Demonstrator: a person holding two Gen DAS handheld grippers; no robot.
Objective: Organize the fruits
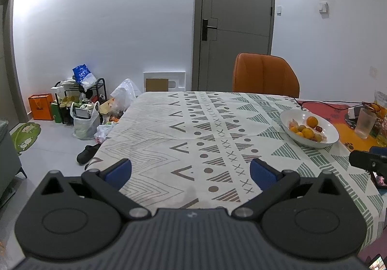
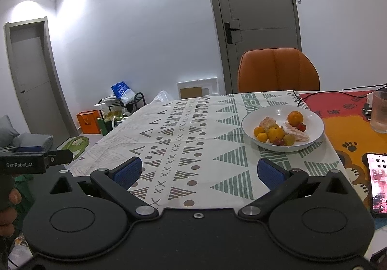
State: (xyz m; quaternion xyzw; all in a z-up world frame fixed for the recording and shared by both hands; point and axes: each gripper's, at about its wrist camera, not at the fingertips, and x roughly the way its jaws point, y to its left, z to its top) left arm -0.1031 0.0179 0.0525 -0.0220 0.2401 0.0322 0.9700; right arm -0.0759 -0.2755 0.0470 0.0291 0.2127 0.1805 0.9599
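Note:
A white bowl (image 2: 312, 129) stands on the patterned tablecloth (image 2: 193, 129) at the right, holding several oranges (image 2: 295, 118), peeled citrus pieces, small red fruits and a greenish fruit. It also shows in the left wrist view (image 1: 330, 133). My left gripper (image 1: 190, 172) is open and empty, hovering over the near edge of the table, well left of the bowl. My right gripper (image 2: 199, 172) is open and empty, low over the cloth, in front of and left of the bowl.
An orange chair (image 2: 278, 69) stands behind the table. A glass (image 2: 379, 110) and a phone (image 2: 377, 183) lie on the orange mat at right. Cables run along the far edge. Bags, a shoe rack (image 1: 79, 98) and a slipper clutter the floor at left.

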